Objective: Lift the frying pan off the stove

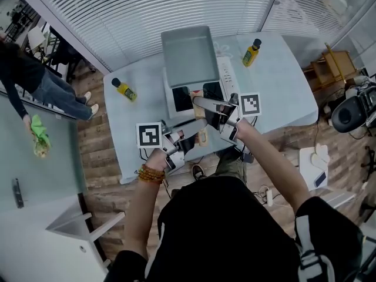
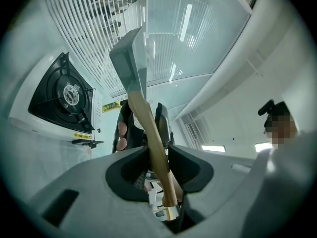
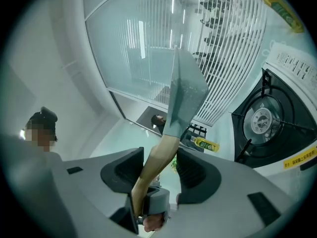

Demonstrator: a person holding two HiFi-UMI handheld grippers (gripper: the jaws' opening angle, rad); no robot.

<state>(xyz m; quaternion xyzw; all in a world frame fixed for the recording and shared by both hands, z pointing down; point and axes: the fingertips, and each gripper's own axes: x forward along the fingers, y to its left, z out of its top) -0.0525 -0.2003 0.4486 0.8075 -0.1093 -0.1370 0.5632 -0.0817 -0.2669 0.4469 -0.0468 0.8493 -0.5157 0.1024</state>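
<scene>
The grey square frying pan (image 1: 188, 57) hangs in the air above the white gas stove (image 1: 176, 101), its pale wooden handle (image 2: 151, 138) running back toward me. My left gripper (image 1: 176, 141) is shut on the handle's lower end. My right gripper (image 1: 226, 117) is shut on the handle higher up, nearer the pan. In the left gripper view the pan (image 2: 130, 58) rises clear of the stove's black burner (image 2: 63, 94). The right gripper view shows the pan (image 3: 184, 95) edge-on, the handle (image 3: 157, 165) between the jaws and the burner (image 3: 270, 120) to the right.
The stove stands on a pale blue table (image 1: 282, 87). A yellow bottle (image 1: 126, 90) stands on the table's left side and another yellow bottle (image 1: 252, 52) at the back right. A person (image 1: 23, 75) stands at the far left by a glass table.
</scene>
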